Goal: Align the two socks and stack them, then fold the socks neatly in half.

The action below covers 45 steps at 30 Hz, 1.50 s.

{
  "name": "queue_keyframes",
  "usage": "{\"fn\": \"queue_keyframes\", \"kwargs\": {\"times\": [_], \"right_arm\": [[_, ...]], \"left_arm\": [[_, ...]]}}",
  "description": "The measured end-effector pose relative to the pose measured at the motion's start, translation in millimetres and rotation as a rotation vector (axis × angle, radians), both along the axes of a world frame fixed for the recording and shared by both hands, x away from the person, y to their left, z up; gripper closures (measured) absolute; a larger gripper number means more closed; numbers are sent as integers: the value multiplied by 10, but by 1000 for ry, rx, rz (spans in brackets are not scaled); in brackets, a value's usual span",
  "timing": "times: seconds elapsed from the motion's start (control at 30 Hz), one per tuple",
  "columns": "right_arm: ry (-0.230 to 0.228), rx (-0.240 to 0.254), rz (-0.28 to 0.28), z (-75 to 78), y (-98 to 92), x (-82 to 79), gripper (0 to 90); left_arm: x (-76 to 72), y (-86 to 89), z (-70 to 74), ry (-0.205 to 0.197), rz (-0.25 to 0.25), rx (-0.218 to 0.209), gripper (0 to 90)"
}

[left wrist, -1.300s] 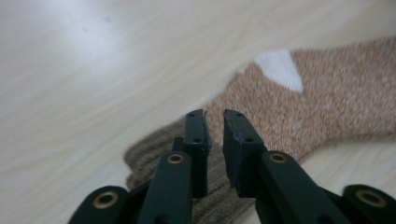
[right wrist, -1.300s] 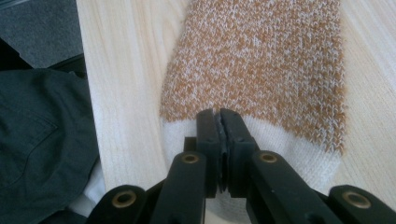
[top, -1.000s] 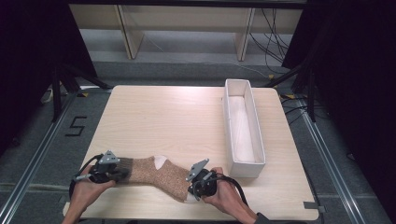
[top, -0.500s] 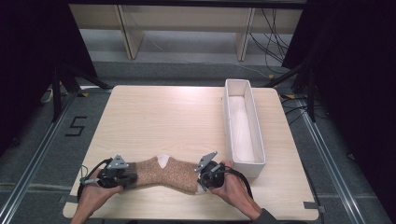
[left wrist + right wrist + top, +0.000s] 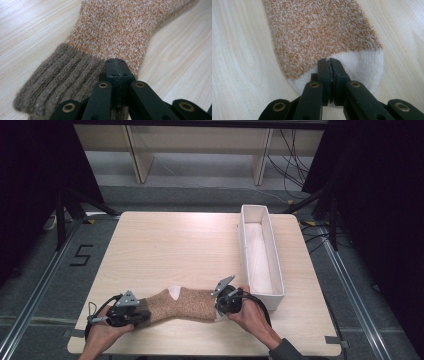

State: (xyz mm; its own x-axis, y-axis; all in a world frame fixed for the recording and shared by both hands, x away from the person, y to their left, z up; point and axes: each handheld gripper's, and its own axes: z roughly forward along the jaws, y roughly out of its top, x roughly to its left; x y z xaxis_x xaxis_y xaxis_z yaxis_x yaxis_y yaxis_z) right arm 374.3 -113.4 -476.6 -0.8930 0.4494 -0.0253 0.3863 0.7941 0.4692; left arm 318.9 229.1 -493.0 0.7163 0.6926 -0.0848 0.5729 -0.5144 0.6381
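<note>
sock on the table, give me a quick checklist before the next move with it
1. Left claw shut on the ribbed brown cuff of the orange-and-white knitted sock: ok.
2. Right claw shut on the sock's white toe: ok.
3. Sock stretched between both claws: not ok, it bends at the heel.
4. Sock lying on the light wooden table: ok.
5. Long white rectangular bin free of things inside: ok.
6. Grip depth enough for lifting: cannot tell.

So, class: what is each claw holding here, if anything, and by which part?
Both hold one sock. The left claw is shut on its brown ribbed cuff; the right claw is shut on its white toe.
</note>
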Motion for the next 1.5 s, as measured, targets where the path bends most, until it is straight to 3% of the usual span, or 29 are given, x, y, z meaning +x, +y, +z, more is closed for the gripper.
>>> {"fn": "queue_keyframes", "kwargs": {"times": [0.2, 0.33, 0.53, 0.6, 0.67, 0.7, 0.77, 0.83, 0.9, 1.03, 1.07, 1.13, 1.17, 1.2, 1.23, 1.37, 1.5], "right_arm": [[10, 10, -19, 0, -3, 25, 869], [42, 79, -69, 55, -53, 31, 761], [10, 178, -146, 185, -177, 47, 681], [-8, 178, -141, 203, -189, 63, 660], [8, 169, -185, 225, -192, 57, 650], [8, 167, -188, 217, -192, 65, 638], [-3, 164, -199, 203, -198, 84, 625], [15, 163, -232, 201, -204, 95, 595], [-2, 157, -226, 185, -199, 119, 582], [11, 139, -243, 143, -164, 126, 542], [37, 127, -273, 146, -159, 110, 533], [16, 125, -247, 114, -166, 140, 527], [42, 101, -296, 95, -149, 133, 523], [42, 108, -279, 90, -146, 131, 517], [13, 102, -247, 78, -146, 144, 505], [13, 58, -251, 41, -83, 108, 494], [27, 58, -264, 5, -70, 100, 482]], "left_arm": [[-45, 2, 1, -12, 12, -22, 877], [-84, 37, 60, -30, 20, -39, 826], [-138, 111, 127, -60, 45, -77, 810], [-151, 117, 134, -67, 51, -83, 811], [-158, 122, 128, -64, 50, -73, 810], [-159, 130, 125, -62, 50, -60, 811], [-166, 132, 108, -60, 53, -72, 813], [-176, 144, 105, -58, 56, -60, 815], [-182, 157, 93, -57, 57, -48, 817], [-193, 165, 93, -57, 58, -53, 817], [-196, 162, 86, -60, 59, -51, 817], [-203, 154, 72, -56, 58, -44, 818], [-201, 156, 67, -55, 56, -49, 818], [-199, 161, 66, -52, 56, -48, 818], [-202, 165, 67, -49, 56, -43, 818], [-204, 162, 52, -48, 59, -30, 821], [-211, 151, 35, -45, 63, -31, 826]]}}
